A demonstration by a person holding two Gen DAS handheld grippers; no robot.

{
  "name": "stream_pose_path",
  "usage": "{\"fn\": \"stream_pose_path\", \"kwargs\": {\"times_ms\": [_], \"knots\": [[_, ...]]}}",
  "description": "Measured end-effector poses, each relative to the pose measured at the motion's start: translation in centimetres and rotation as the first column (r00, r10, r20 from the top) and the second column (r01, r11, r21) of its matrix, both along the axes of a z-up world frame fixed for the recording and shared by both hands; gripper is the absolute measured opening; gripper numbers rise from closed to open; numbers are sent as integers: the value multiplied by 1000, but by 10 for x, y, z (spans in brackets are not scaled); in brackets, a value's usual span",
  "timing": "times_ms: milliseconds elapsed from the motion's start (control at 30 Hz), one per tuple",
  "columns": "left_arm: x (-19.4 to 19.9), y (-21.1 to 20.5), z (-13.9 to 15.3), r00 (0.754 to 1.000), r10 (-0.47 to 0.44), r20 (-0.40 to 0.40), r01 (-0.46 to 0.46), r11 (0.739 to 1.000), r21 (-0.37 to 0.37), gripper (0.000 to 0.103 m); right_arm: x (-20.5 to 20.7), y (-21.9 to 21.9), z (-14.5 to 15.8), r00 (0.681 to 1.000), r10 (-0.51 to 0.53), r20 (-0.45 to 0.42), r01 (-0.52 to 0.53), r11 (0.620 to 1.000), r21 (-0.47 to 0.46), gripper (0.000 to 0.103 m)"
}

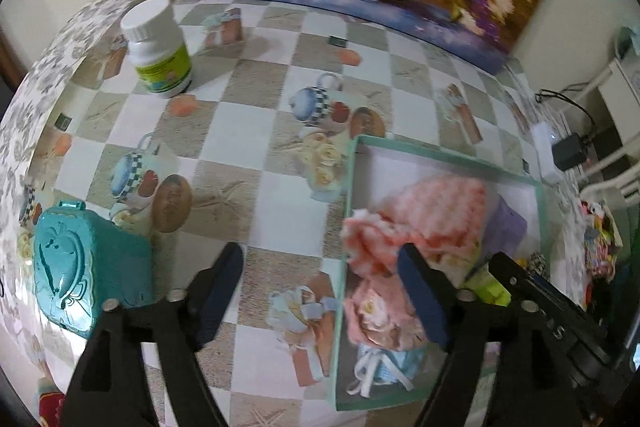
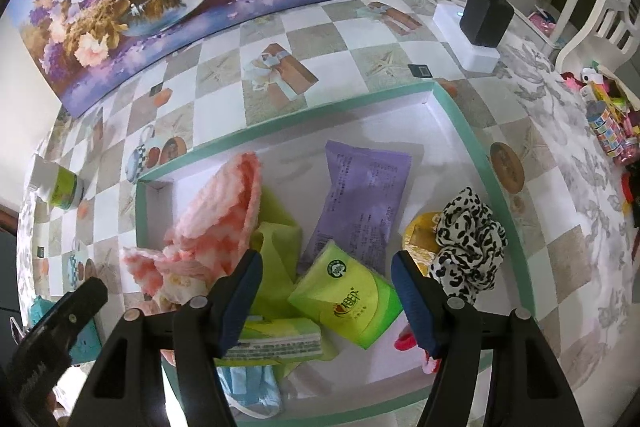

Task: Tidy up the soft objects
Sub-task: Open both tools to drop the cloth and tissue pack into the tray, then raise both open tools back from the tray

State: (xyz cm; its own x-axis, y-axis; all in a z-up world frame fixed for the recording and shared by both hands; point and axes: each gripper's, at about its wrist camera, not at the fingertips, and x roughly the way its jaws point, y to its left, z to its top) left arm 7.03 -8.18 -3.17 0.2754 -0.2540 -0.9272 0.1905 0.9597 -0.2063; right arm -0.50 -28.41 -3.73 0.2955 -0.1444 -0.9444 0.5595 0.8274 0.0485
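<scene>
The left tool [image 1: 320, 291] stands wide with nothing between its pads; its one finger hangs over the bare desk [image 1: 256, 155], the other over the near corner of the green-rimmed box [image 1: 347, 195]. Just ahead of that finger the pink-and-white fluffy cloth [image 1: 404, 227] lies slumped over the box's rim. It looks light, limp and easily snagged, so a pinch on a bunched fold should serve better than one on a loose edge.

The right tool [image 2: 326, 295] is also wide and holds nothing, poised over the box's middle. Directly below its gap lies a green tissue pack [image 2: 348, 303], light and squashy with a slippery wrapper, best taken across its short sides. A second green pack [image 2: 276, 341] sits under the tool's left finger. Ahead lies one purple sachet [image 2: 360, 203], flat and slick. To the right is one spotted scrunchie [image 2: 468, 247], springy and easy to hook, touching something yellow I cannot identify. Below lies one pale blue mask [image 2: 252, 387].

Off to the left tool's far left stand one teal case [image 1: 84, 267] and one white bottle [image 1: 158, 47], both hard-looking.
</scene>
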Motion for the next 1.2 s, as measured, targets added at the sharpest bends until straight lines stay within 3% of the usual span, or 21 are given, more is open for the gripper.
{"fn": "stream_pose_path", "kwargs": {"times_ms": [33, 100, 167, 733, 1000, 1200], "knots": [[0, 2, -1, 1000, 11, 1, -11, 1000, 7, 89, 1, 1, 0, 1000, 3, 6, -3, 1000, 2, 81], [3, 6, -4, 999, 35, 0, -35, 999, 15, 96, 1, 2, 2, 1000, 8, 20, -8, 1000, -3, 97], [4, 6, -8, 999, 41, -1, -41, 999, 24, 97, 1, 3, 2, 1000, 8, 28, -8, 1000, -17, 103], [0, 18, 3, 996, 43, 81, -52, 993, 107, 97, -4, 9, 16, 998, 10, 58, -8, 999, -43, 103], [-27, 26, 24, 985, -3, 171, -31, 979, 199, 97, -23, 30, 29, 995, 53, 83, -50, 998, -46, 103], [-43, 44, 39, 979, 10, 203, -50, 980, 194, 97, -43, 45, 36, 992, 89, 95, -84, 995, -62, 103]]}}
